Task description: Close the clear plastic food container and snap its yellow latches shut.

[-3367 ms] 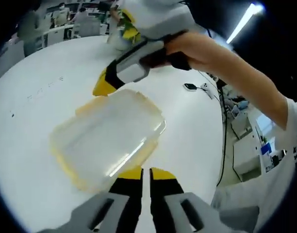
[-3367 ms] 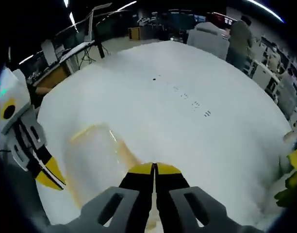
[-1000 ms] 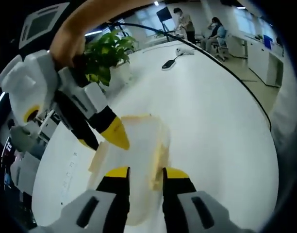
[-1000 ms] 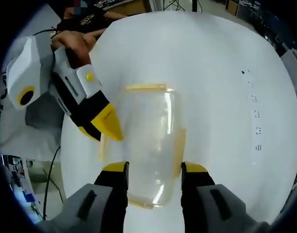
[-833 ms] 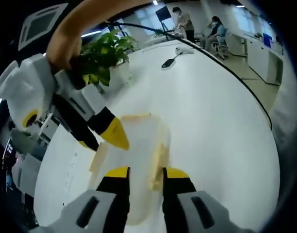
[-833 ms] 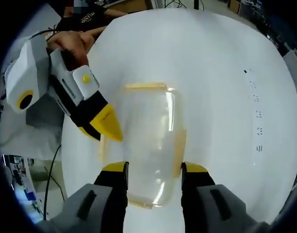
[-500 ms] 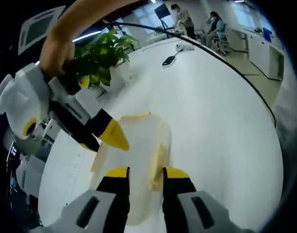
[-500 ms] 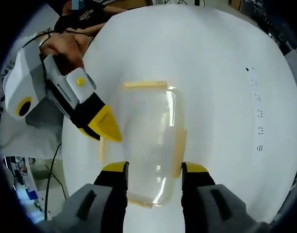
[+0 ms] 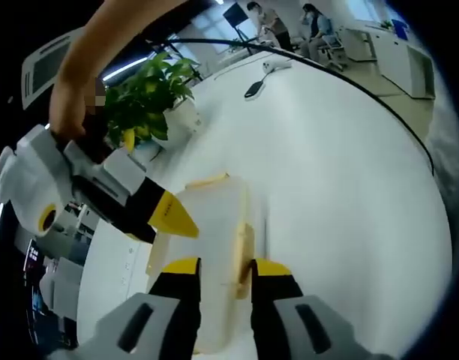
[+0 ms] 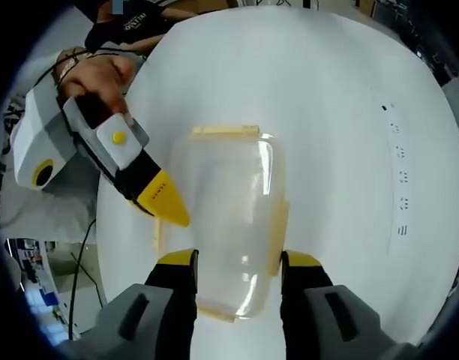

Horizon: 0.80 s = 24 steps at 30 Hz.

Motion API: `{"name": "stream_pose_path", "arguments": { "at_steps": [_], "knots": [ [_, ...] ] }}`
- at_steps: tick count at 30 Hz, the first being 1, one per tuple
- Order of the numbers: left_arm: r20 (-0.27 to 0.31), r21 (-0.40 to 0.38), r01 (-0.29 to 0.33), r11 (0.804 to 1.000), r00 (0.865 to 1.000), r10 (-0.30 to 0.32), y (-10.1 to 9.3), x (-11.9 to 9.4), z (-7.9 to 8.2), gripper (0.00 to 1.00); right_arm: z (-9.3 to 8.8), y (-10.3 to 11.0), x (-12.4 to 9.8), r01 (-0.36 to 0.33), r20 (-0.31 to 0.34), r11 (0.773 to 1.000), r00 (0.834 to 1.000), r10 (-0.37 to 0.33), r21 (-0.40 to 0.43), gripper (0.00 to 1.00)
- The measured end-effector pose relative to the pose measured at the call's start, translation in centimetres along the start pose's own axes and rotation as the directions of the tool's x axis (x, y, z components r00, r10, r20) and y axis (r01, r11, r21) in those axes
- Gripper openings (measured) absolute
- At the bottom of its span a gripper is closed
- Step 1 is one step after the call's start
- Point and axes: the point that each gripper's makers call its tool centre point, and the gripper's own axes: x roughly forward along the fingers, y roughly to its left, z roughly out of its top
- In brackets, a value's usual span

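Clear plastic container (image 10: 233, 225) with lid on, lying flat on a round white table (image 10: 349, 112). Yellow latches: 1 at the far end (image 10: 224, 131), 1 along the side (image 10: 277, 232). In the right gripper view, the right gripper (image 10: 237, 262) has its 2 jaws apart, straddling the near end of the container, 1 jaw at each long side; contact cannot be judged. The left gripper (image 10: 166, 201) enters from the left, hand (image 10: 94, 79) on its grip, jaws together in a yellow tip at the container's left edge. In the left gripper view, the left gripper (image 9: 218, 266) shows jaws slightly apart over the container (image 9: 214, 225), and the right gripper (image 9: 169, 217) reaches its edge. Potted plant (image 9: 147, 105) and phone (image 9: 253, 90) stand farther off on the table (image 9: 342, 187).
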Motion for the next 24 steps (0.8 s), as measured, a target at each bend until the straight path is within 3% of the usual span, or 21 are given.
{"name": "stream_pose_path", "arguments": {
  "at_steps": [3, 6, 7, 9, 10, 12, 14, 20, 24],
  "knots": [
    [0.0, 0.01, 0.003, 1.0, 1.0, -0.003, -0.1, 0.1, -0.1, 0.19, 0.1, -0.4, 0.1, -0.016, -0.027, 1.0, 0.999, 0.017, 0.025, 0.38],
    [0.004, 0.012, -0.008, 1.0, 1.0, 0.008, -0.1, 0.0, -0.1, 0.19, -0.3, 0.5, 0.5, -0.068, -0.058, 0.996, 0.996, 0.071, 0.059, 0.37],
    [0.004, 0.018, -0.002, 1.0, 1.0, 0.002, -0.3, 0.0, -0.1, 0.2, 0.0, 1.2, 0.7, -0.129, -0.063, 0.991, 0.989, 0.13, 0.019, 0.36],
    [-0.008, 0.113, -0.027, 0.993, 1.0, 0.028, -0.5, 0.4, -0.1, 0.22, 0.9, 0.5, 1.2, -0.122, -0.09, 0.991, 0.988, 0.127, 0.051, 0.36],
    [-0.028, 0.202, -0.061, 0.978, 0.997, 0.068, -0.5, 0.7, -0.3, 0.22, 0.5, 0.9, 1.0, -0.117, -0.104, 0.991, 0.987, 0.123, 0.059, 0.37],
    [-0.034, 0.119, -0.058, 0.991, 0.997, 0.063, -0.6, 0.7, -0.1, 0.23, 0.4, 0.8, 1.0, -0.116, -0.13, 0.992, 0.984, 0.12, 0.038, 0.37],
    [-0.016, 0.086, -0.031, 0.996, 0.999, 0.032, -0.5, 0.7, 0.0, 0.23, 0.4, 0.5, 1.0, -0.121, -0.128, 0.992, 0.984, 0.125, 0.04, 0.38],
    [-0.003, 0.07, -0.032, 0.997, 0.999, 0.032, -0.3, 0.7, 0.1, 0.24, 0.0, 0.7, 0.8, -0.1, -0.116, 0.994, 0.988, 0.103, 0.038, 0.39],
    [0.012, 0.006, -0.023, 1.0, 1.0, 0.023, -0.2, 0.7, 0.1, 0.25, -0.2, 1.0, 0.5, -0.028, -0.133, 0.999, 0.991, 0.03, 0.023, 0.4]
  ]
}}
